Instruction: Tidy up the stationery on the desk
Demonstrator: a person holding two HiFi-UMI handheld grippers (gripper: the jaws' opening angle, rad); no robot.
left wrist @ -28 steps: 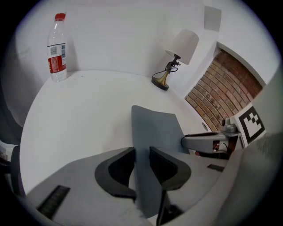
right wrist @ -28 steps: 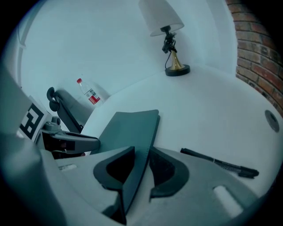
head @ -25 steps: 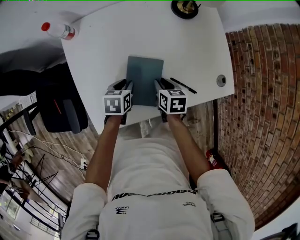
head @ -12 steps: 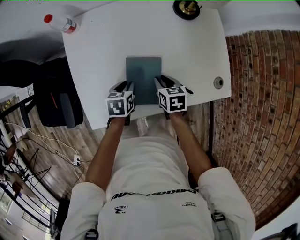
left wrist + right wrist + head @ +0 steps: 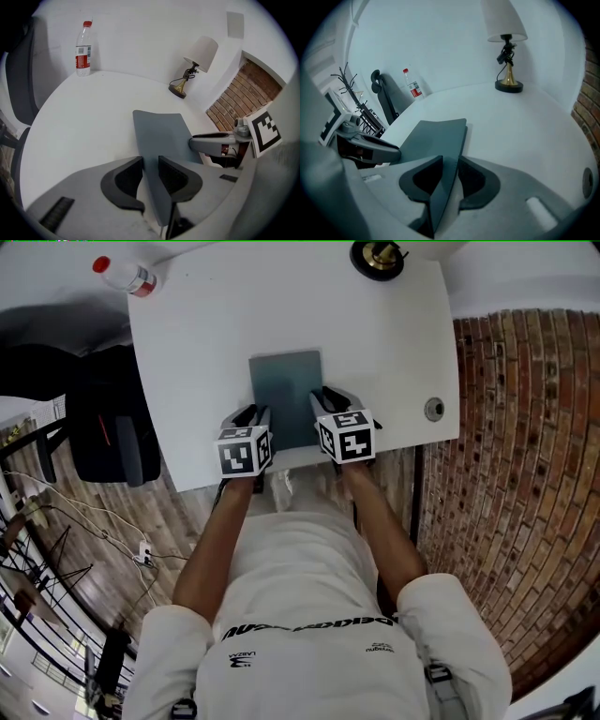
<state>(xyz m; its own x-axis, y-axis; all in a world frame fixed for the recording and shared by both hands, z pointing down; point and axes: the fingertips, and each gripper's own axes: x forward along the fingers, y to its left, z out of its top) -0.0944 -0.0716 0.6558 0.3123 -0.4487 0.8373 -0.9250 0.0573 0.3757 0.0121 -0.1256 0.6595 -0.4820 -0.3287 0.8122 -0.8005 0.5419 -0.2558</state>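
Observation:
A grey-teal notebook [image 5: 284, 390] lies lengthwise on the white desk [image 5: 206, 343], with its near end between both grippers. My left gripper [image 5: 255, 420] is shut on the notebook's left edge, which runs between the jaws as a thin slab [image 5: 161, 136] in the left gripper view. My right gripper [image 5: 323, 409] is shut on the right edge, and the cover [image 5: 433, 136] stretches away from those jaws. Each gripper shows in the other's view: the right gripper [image 5: 213, 143] and the left gripper [image 5: 365, 146]. A black pen is almost wholly hidden behind the right marker cube.
A water bottle [image 5: 122, 276] stands at the desk's far left corner, and a lamp base [image 5: 378, 254] sits at the far edge. A round cable hole [image 5: 433, 409] is near the right edge. A black chair [image 5: 108, 423] stands left of the desk, and a brick wall [image 5: 525, 474] is to the right.
Both grippers stay shut on the notebook and have barely moved. The pen, plainly visible right of the right gripper a second ago, is now covered by the marker cube.

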